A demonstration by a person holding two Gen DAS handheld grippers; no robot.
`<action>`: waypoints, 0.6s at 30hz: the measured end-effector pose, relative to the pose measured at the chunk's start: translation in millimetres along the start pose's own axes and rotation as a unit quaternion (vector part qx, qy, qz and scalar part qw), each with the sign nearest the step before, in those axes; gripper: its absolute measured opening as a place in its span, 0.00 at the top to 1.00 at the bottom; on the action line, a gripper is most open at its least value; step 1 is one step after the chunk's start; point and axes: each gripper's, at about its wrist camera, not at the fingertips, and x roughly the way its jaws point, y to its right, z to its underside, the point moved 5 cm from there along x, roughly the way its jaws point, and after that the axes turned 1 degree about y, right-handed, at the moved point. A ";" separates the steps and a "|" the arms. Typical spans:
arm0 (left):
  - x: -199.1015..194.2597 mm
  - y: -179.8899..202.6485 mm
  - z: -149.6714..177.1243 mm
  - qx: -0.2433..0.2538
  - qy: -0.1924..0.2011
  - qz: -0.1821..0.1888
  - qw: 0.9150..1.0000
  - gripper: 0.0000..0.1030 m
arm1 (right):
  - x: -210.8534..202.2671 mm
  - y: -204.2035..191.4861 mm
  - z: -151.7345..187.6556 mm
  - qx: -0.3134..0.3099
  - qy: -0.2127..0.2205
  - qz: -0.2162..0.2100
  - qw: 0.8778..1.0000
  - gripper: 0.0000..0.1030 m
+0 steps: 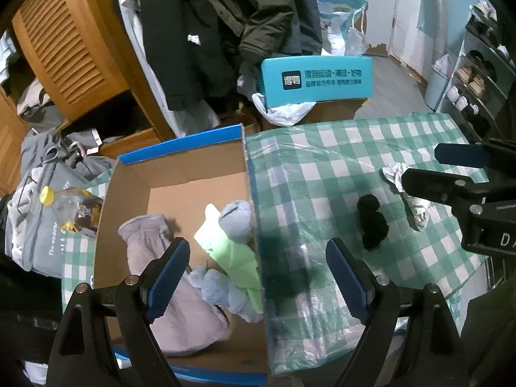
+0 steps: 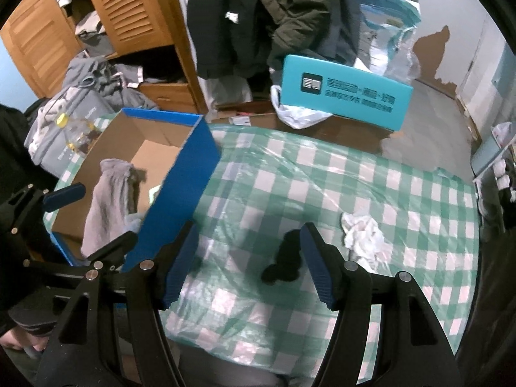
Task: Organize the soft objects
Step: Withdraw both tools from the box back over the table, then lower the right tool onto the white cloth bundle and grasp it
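Here, left gripper (image 1: 258,277) and right gripper (image 2: 248,264) both wide apart, empty; black sock (image 2: 285,262) on tablecloth (image 2: 387,193).

Two wrist views, downward, sharing table (image 1: 354,167)

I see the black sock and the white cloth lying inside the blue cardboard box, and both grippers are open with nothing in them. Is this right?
Not quite. The black sock and the white cloth lie on the checked tablecloth, outside the blue cardboard box, as the right wrist view shows. The left gripper and right gripper are indeed open with nothing in them.
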 end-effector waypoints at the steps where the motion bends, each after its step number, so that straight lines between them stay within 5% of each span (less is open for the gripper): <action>1: 0.8 3.0 -0.4 0.002 -0.001 0.001 1.000 0.15 | -0.5 4.6 1.5 0.002 0.000 0.003 1.000 0.37; 18: 21.5 46.4 -8.4 0.019 -0.026 0.021 0.999 0.15 | -1.3 75.0 26.3 0.051 -0.008 0.039 0.998 0.37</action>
